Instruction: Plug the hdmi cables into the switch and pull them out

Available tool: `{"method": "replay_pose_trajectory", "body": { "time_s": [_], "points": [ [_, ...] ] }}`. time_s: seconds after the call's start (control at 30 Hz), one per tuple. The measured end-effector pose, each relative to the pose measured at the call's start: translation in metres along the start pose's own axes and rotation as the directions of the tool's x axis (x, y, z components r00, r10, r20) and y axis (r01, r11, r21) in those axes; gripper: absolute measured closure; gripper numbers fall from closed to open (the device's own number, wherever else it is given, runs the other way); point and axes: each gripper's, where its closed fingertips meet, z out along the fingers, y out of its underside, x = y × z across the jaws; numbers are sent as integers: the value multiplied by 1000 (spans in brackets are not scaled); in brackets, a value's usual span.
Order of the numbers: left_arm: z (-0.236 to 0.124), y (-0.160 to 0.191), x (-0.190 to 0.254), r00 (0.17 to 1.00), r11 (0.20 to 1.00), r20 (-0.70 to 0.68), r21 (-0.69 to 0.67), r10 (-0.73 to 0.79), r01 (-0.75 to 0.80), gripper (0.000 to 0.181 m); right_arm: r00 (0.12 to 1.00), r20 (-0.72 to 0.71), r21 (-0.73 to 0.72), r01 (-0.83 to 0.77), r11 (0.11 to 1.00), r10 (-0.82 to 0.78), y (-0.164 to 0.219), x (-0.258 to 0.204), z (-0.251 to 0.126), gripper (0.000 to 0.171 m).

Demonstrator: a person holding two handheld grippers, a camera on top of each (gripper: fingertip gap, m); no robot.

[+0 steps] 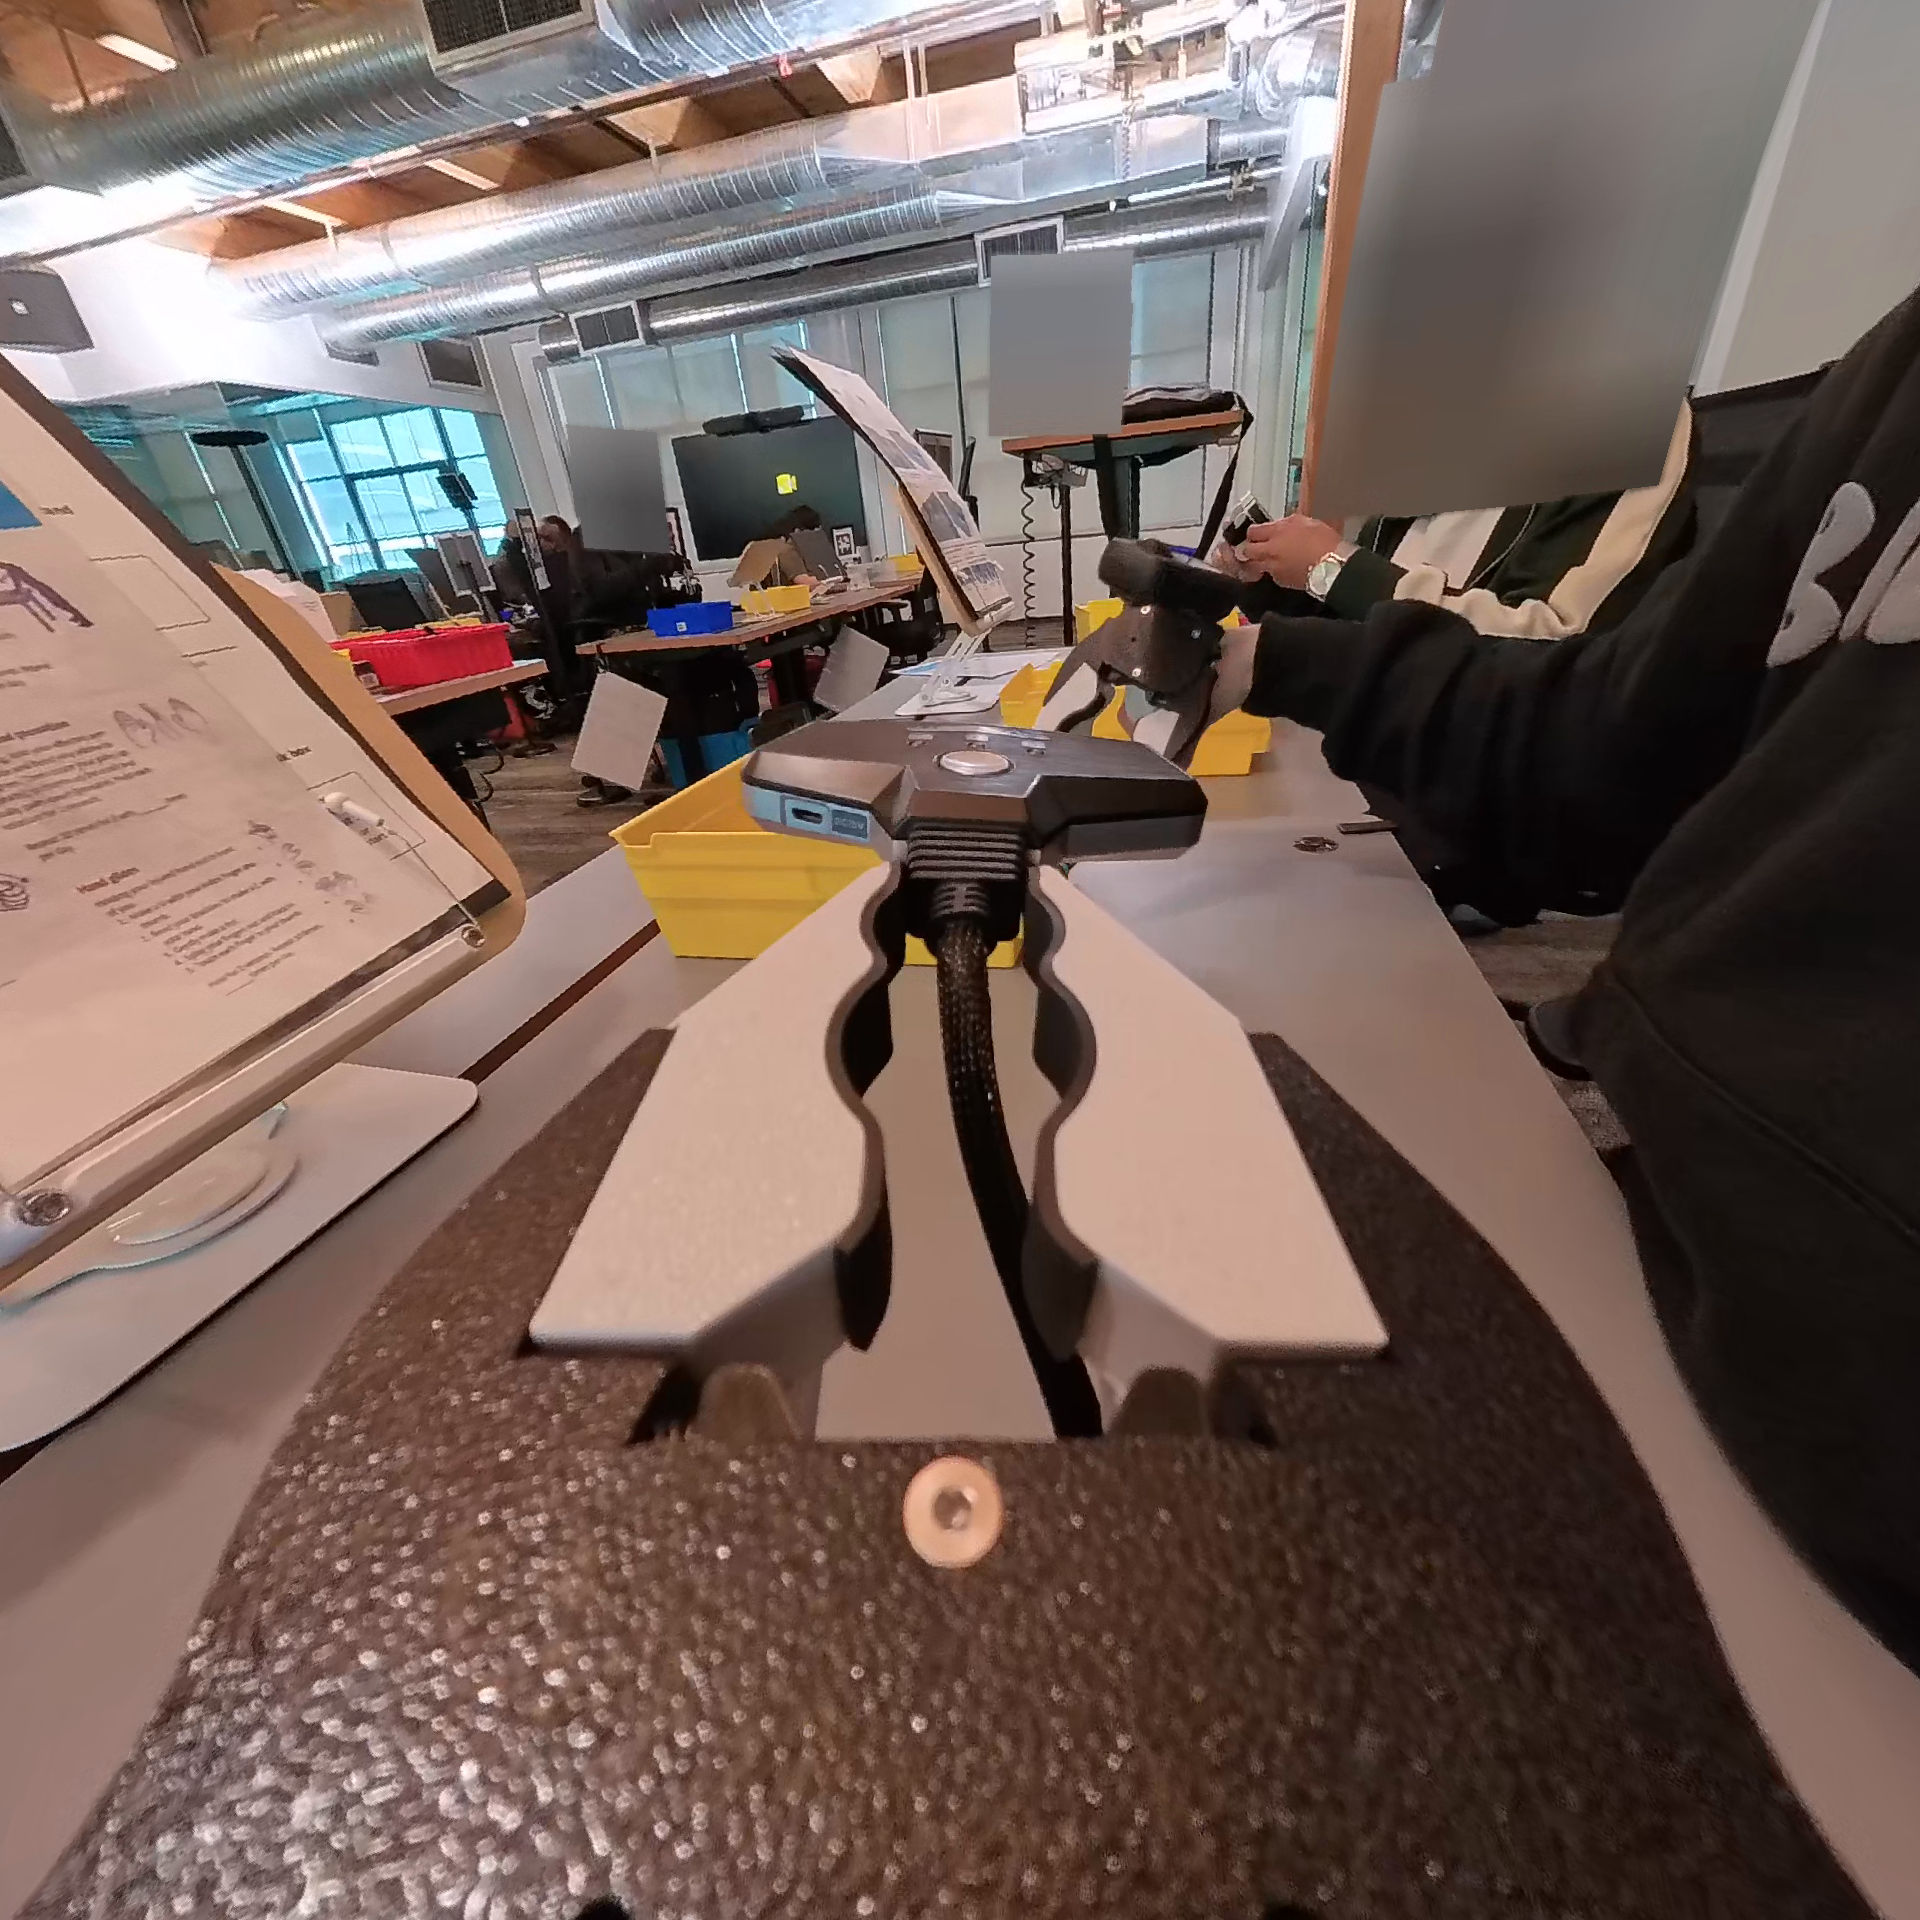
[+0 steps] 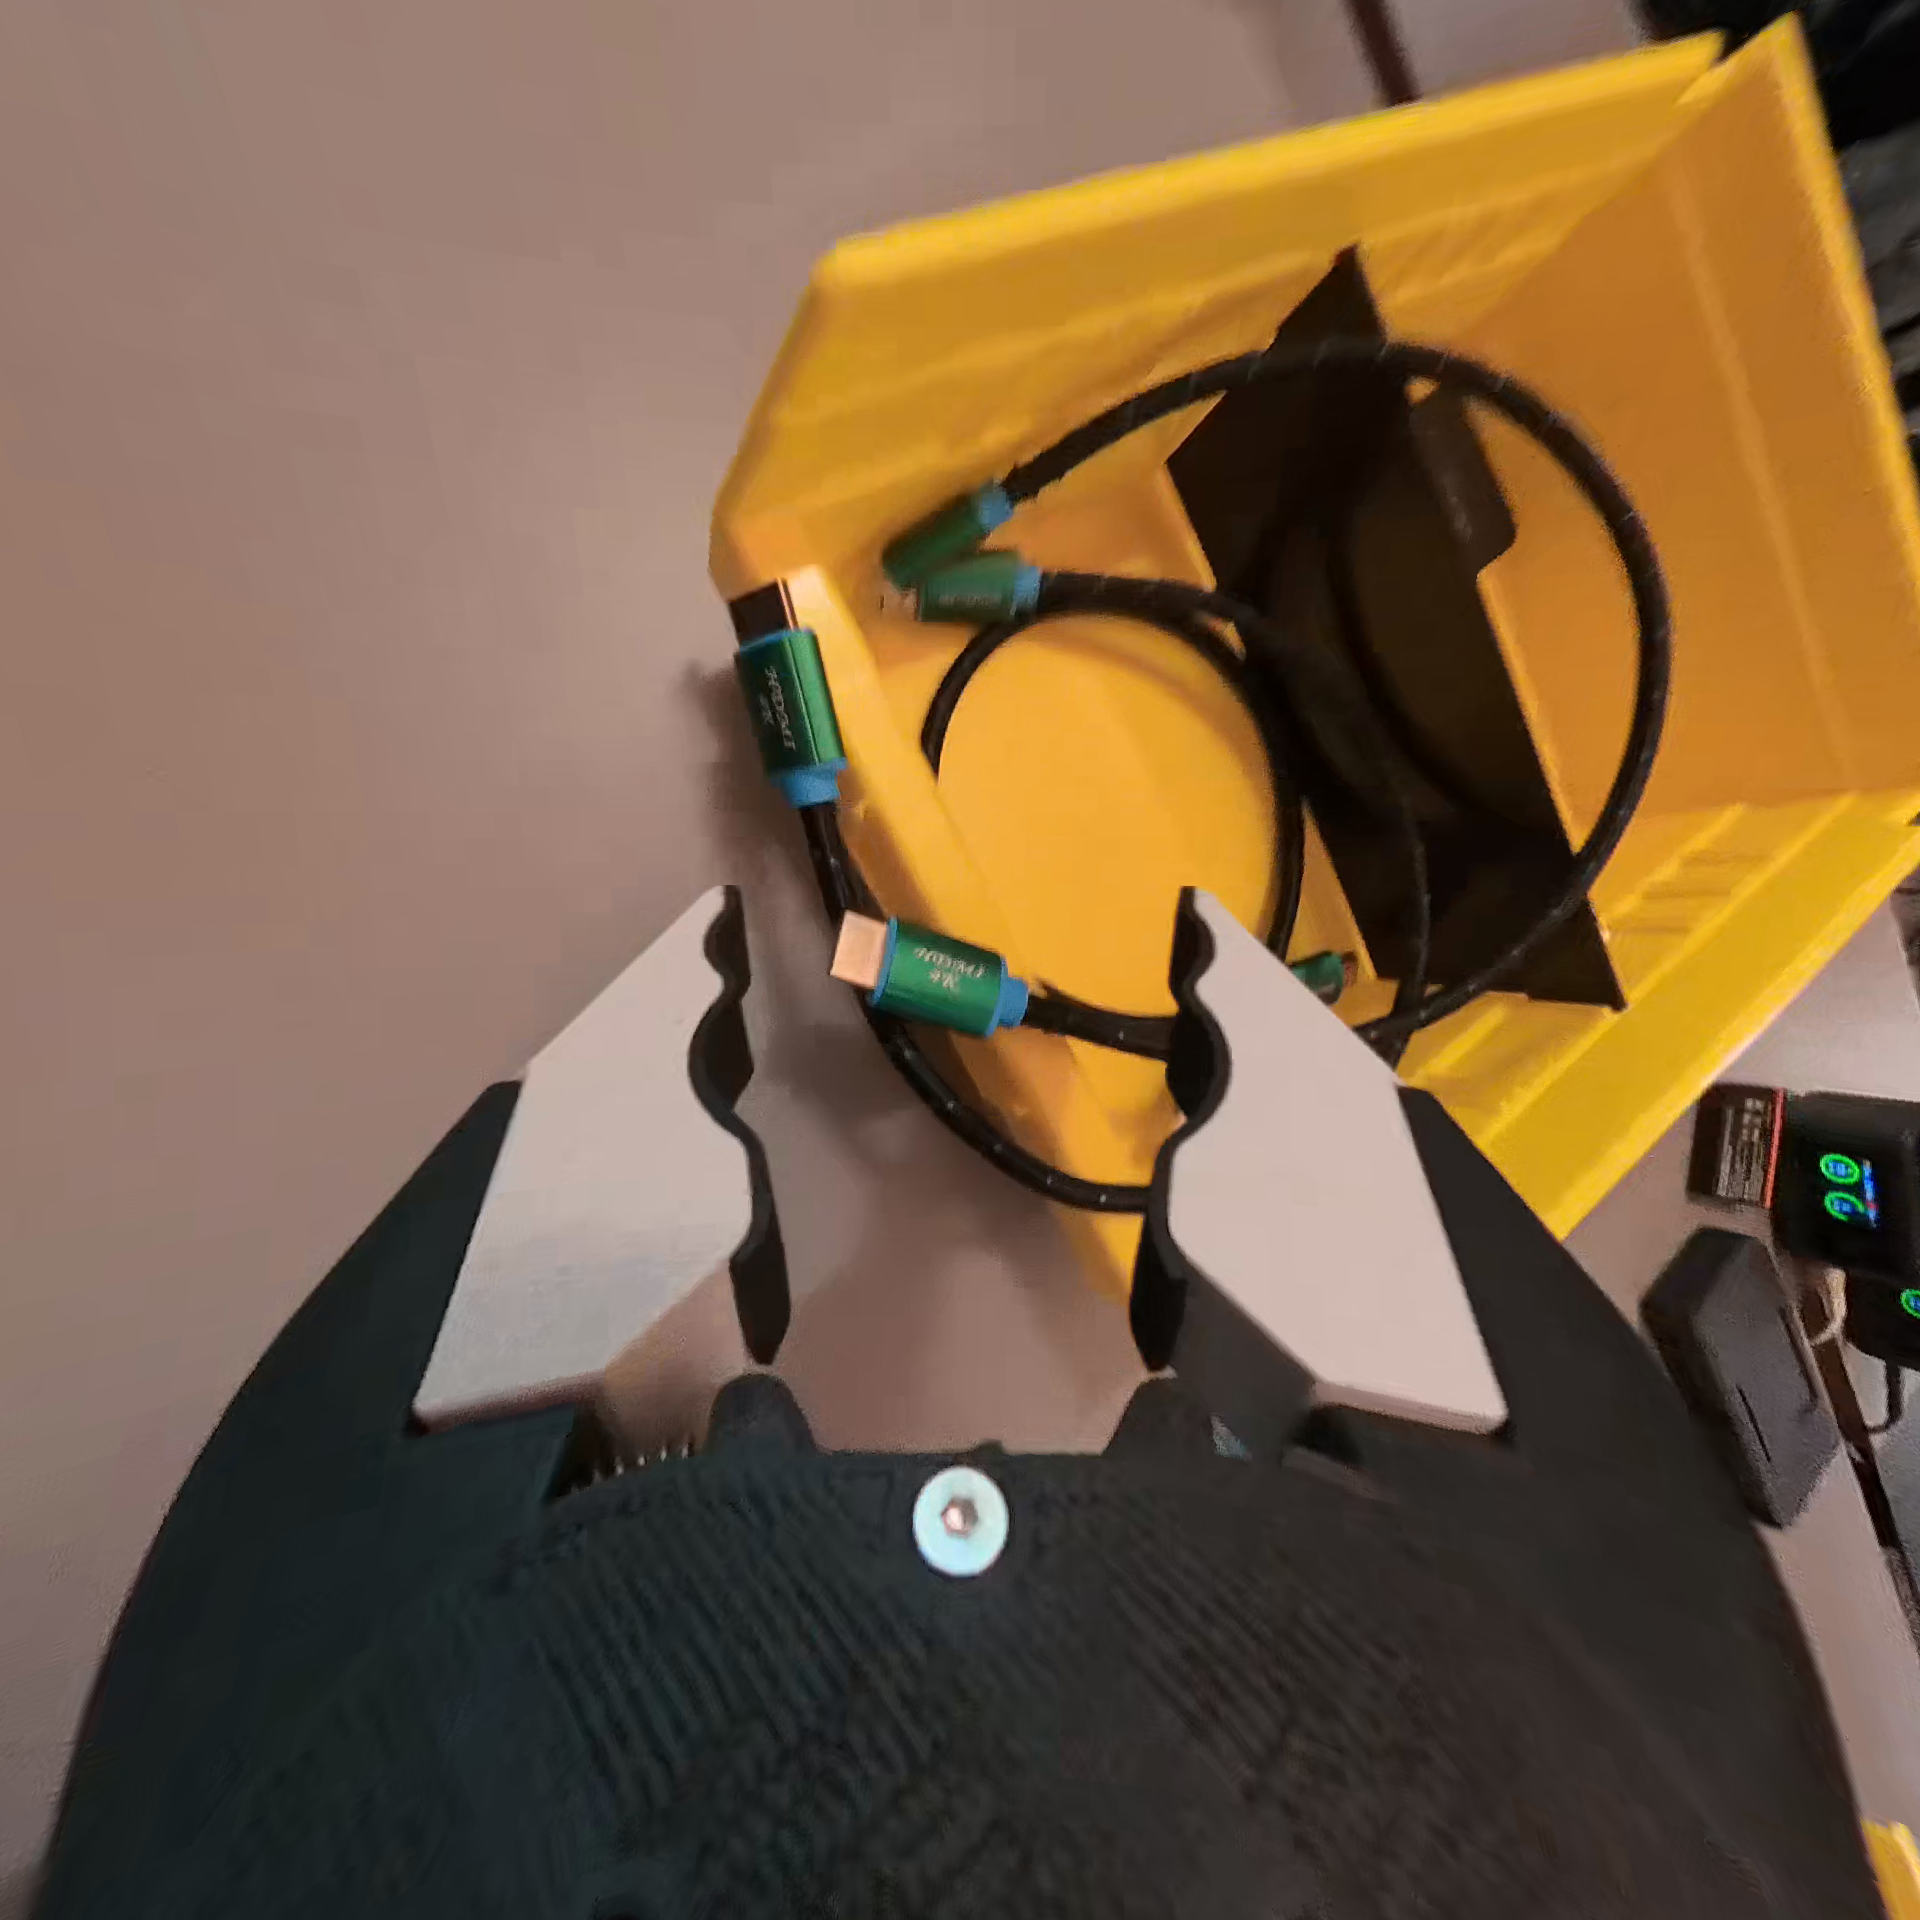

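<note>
In the left wrist view my left gripper (image 1: 961,883) is shut on the ribbed neck of the black HDMI switch (image 1: 977,784), held above the table; its braided black cable (image 1: 977,1049) runs back between my fingers. An open port shows on the switch's left face. My right gripper (image 1: 1127,707) shows beyond it, over a yellow bin. In the right wrist view my right gripper (image 2: 961,914) is open and empty, just above a green HDMI plug (image 2: 935,977) on the table. A second green plug (image 2: 784,701) leans on the yellow bin (image 2: 1039,332). Two more plugs (image 2: 966,582) lie inside.
A tilted instruction board on a white stand (image 1: 208,831) is at left. A yellow bin (image 1: 727,873) sits behind the switch. A person in a dark sleeve (image 1: 1558,707) is at right. Small black devices with green lights (image 2: 1839,1195) lie right of the bin.
</note>
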Motion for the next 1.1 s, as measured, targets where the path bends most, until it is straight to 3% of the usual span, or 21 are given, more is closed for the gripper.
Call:
{"method": "replay_pose_trajectory", "body": {
  "time_s": [0.07,0.17,0.37,0.4,0.47,0.53,0.63,0.73,0.8,0.97,1.1],
  "points": [
    [2,1,2,1000,1000,-6,-7,6,-6,162,999,11,-43,46,998,-46,7,-5,3,94],
    [2,1,4,1000,1000,-8,-7,7,-7,162,993,19,-99,120,988,-119,19,-4,11,130],
    [2,-1,6,1000,1000,-13,-2,6,-6,162,965,-13,-133,258,957,-262,20,3,19,149],
    [2,-1,6,1000,1000,-14,-4,5,-5,162,961,-25,-125,270,955,-276,19,3,17,147],
    [0,-1,8,1000,1000,-14,-7,9,-9,162,953,-39,-132,292,947,-299,23,0,11,124],
    [-2,-2,8,1000,1000,-11,-2,10,-10,162,958,-8,-130,284,950,-288,29,-9,8,89],
    [-3,-4,7,1000,1000,-16,18,0,0,162,959,-4,-128,280,952,-282,36,-17,10,83],
    [-1,-4,7,1000,1000,-24,20,1,-1,162,924,-135,-170,334,927,-358,41,-1,16,106],
    [2,-2,9,999,1000,-33,12,2,-1,162,883,-208,-194,385,902,-421,36,9,15,138],
    [2,-1,11,999,1000,-38,-4,2,-2,162,928,-68,-159,354,922,-367,20,0,-6,143],
    [1,-2,10,999,1000,-35,4,-3,3,162,946,-129,-128,282,951,-298,-2,34,-26,155]
  ]
}}
